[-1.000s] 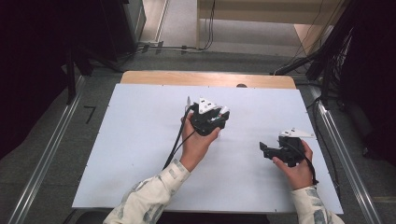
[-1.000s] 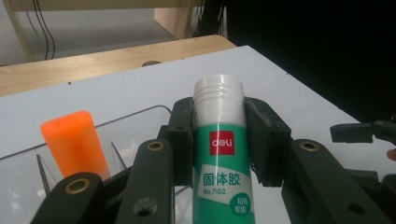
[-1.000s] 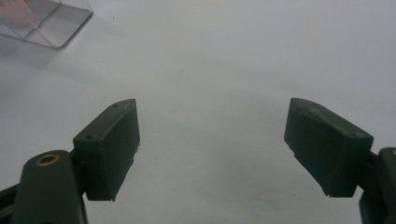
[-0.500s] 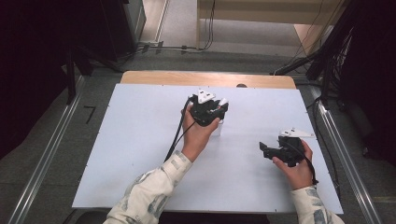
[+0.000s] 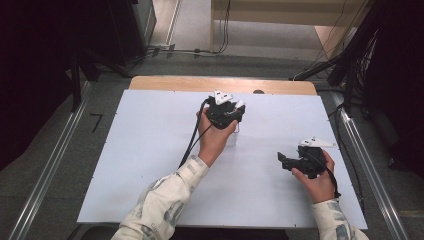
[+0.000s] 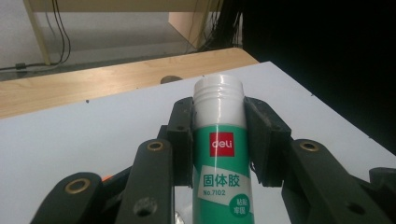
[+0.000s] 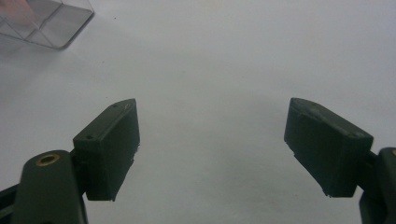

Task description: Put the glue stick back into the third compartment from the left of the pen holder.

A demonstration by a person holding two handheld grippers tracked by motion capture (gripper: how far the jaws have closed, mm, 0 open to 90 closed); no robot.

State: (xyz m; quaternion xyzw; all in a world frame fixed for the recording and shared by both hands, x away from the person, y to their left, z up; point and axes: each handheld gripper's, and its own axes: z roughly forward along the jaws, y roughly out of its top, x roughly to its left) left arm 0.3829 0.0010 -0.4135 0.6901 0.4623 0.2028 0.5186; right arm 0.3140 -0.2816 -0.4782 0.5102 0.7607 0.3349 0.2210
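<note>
The left gripper [image 6: 219, 135] is clamped on an uncapped Deli glue stick [image 6: 222, 154], holding it upright toward the far wooden edge of the white table [image 5: 125, 165], while the right gripper [image 7: 212, 149] waits nearer with jaws apart, presumably free to assist

A white sheet covers the counter [image 5: 140, 165], whose bare wooden strip [image 5: 200, 83] shows at the far edge. Grey floor [image 5: 65, 165] surrounds it, with metal rails [image 5: 47, 175] left and right. Black cables [image 5: 200, 50] trail beyond; both far corners lie dark.
</note>
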